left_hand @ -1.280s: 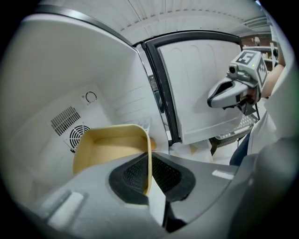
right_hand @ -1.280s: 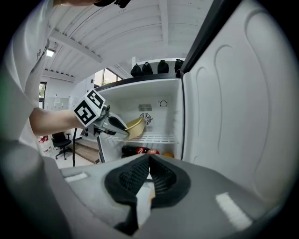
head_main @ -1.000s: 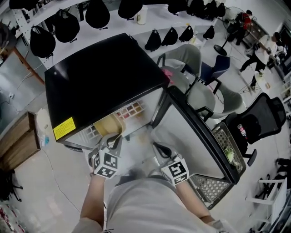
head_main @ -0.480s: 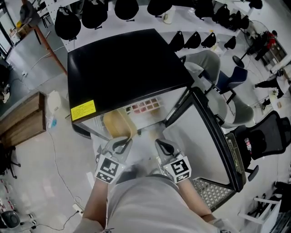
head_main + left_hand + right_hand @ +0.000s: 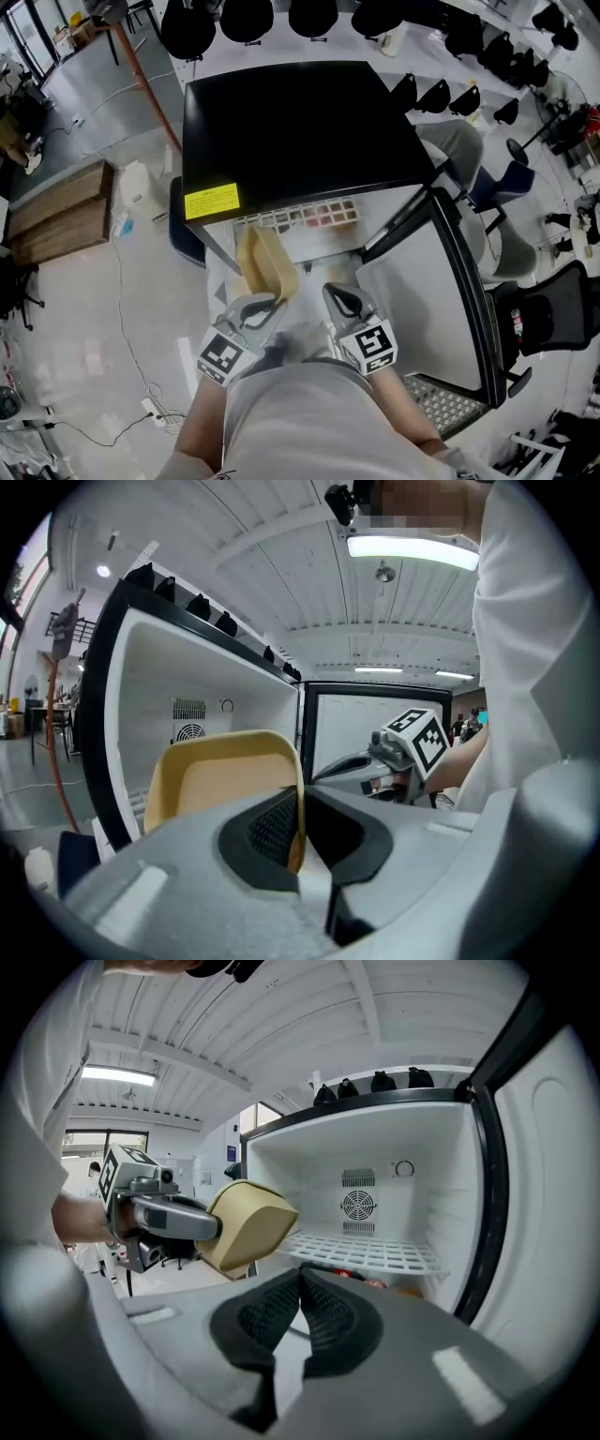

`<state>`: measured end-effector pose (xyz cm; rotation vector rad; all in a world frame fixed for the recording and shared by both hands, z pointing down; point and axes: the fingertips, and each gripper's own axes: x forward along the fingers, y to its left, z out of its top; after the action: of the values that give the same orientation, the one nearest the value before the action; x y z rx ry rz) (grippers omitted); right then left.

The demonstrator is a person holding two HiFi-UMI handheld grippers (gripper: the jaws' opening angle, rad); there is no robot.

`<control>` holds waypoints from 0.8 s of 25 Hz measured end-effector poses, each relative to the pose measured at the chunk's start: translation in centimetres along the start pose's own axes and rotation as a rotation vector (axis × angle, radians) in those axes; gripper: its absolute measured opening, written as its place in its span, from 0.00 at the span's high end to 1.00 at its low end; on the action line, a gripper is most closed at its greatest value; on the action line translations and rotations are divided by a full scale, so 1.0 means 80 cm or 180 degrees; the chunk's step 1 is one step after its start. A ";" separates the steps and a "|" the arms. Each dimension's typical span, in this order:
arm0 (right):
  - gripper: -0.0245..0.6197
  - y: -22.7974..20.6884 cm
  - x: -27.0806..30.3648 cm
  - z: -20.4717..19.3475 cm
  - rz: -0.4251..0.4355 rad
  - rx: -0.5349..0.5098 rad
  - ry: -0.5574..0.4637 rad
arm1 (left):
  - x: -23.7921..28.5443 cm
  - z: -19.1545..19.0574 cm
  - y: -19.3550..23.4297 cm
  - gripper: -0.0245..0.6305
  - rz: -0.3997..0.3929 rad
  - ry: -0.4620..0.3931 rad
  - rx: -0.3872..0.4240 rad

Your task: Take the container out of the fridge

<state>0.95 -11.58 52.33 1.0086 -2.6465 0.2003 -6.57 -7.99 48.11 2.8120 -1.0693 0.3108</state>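
Our left gripper (image 5: pixel 299 832) pinches the rim of the tan, rounded plastic container (image 5: pixel 220 785), so it hangs tilted just outside the open black-cased white fridge (image 5: pixel 291 131). Our right gripper (image 5: pixel 300 1286) hovers alongside, jaws together on nothing, since one grip seems enough.

One black fridge (image 5: pixel 291 122) is standing open, showing one wire shelf (image 5: pixel 366 1252) inside. One tan container (image 5: pixel 267 267) is showing. Two grippers are appearing: the left gripper (image 5: pixel 262 302) and the right gripper (image 5: pixel 336 294). One yellow label (image 5: pixel 212 201) is sitting on the fridge top. Black rounded items (image 5: pixel 246 14) are lining the background, perhaps ten.
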 end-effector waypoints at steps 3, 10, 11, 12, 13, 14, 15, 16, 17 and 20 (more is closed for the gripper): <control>0.96 0.008 0.007 0.004 0.0065 -0.0029 -0.0007 | -0.013 -0.007 -0.011 0.94 -0.0088 0.0010 -0.0002; 0.96 0.026 0.024 0.010 0.0190 -0.0063 -0.0039 | -0.045 -0.033 -0.031 0.94 -0.0301 0.0167 0.0024; 0.96 0.028 0.027 0.011 0.0208 -0.0067 -0.0044 | -0.051 -0.037 -0.034 0.94 -0.0345 0.0191 0.0014; 0.96 0.031 0.030 0.012 0.0226 -0.0073 -0.0048 | -0.057 -0.042 -0.036 0.94 -0.0377 0.0217 0.0003; 0.96 0.034 0.032 0.012 0.0245 -0.0078 -0.0051 | -0.064 -0.046 -0.036 0.94 -0.0383 0.0244 -0.0009; 0.96 0.037 0.035 0.013 0.0266 -0.0084 -0.0052 | -0.071 -0.051 -0.035 0.94 -0.0363 0.0274 -0.0022; 0.96 0.040 0.038 0.013 0.0289 -0.0089 -0.0053 | -0.079 -0.055 -0.031 0.94 -0.0323 0.0303 -0.0039; 0.96 0.044 0.041 0.014 0.0315 -0.0095 -0.0053 | -0.086 -0.060 -0.028 0.94 -0.0270 0.0329 -0.0060; 0.96 0.048 0.043 0.015 0.0343 -0.0103 -0.0054 | -0.094 -0.063 -0.023 0.94 -0.0214 0.0352 -0.0080; 0.96 0.062 0.052 0.020 0.0426 -0.0138 -0.0060 | -0.117 -0.071 -0.009 0.94 -0.0041 0.0396 -0.0113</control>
<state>-5.67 -10.86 52.09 0.8245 -2.7249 0.1626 -13.77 -0.43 51.44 2.7268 -1.0194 0.4544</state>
